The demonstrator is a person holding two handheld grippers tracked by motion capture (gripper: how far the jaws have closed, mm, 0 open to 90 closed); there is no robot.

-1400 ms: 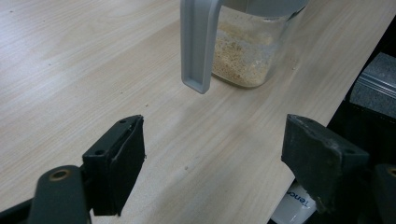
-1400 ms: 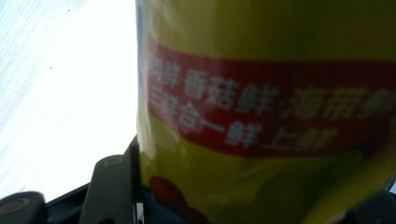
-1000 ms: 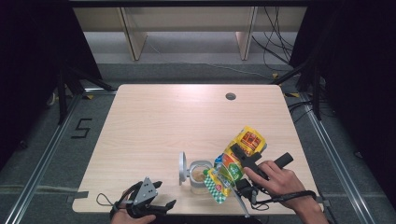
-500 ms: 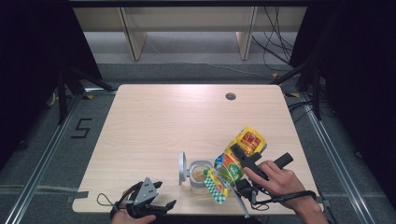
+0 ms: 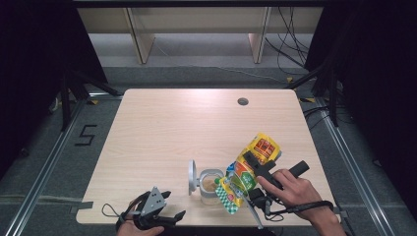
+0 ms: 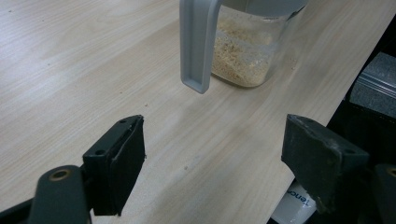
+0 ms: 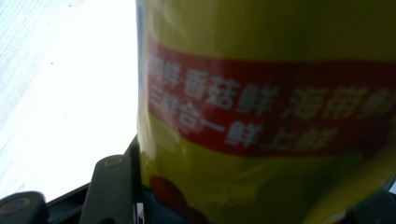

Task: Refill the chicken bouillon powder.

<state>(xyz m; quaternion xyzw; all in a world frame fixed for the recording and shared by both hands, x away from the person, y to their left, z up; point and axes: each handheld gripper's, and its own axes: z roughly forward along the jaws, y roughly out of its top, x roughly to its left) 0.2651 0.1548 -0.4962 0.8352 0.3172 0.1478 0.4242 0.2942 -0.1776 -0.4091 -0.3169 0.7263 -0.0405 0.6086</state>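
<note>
A yellow seasoning bag point(image 5: 248, 167) with a red label band is held tilted, its lower end over the mouth of a clear jar point(image 5: 211, 186). My right gripper point(image 5: 255, 164) is shut on the bag; up close the bag point(image 7: 266, 107) fills the space between its jaws. The jar point(image 6: 247, 51) holds beige granules, and its grey flip lid point(image 5: 192, 177) stands open on the left side. My left gripper point(image 5: 167, 209) rests at the table's near edge, open, jaws wide apart with the jar's lid point(image 6: 198, 44) ahead of them.
The wooden table point(image 5: 196, 128) has a cable hole point(image 5: 243, 102) at the back right. The table's near edge point(image 6: 327, 102) runs just right of the jar. Shelving legs and cables lie on the floor beyond the table.
</note>
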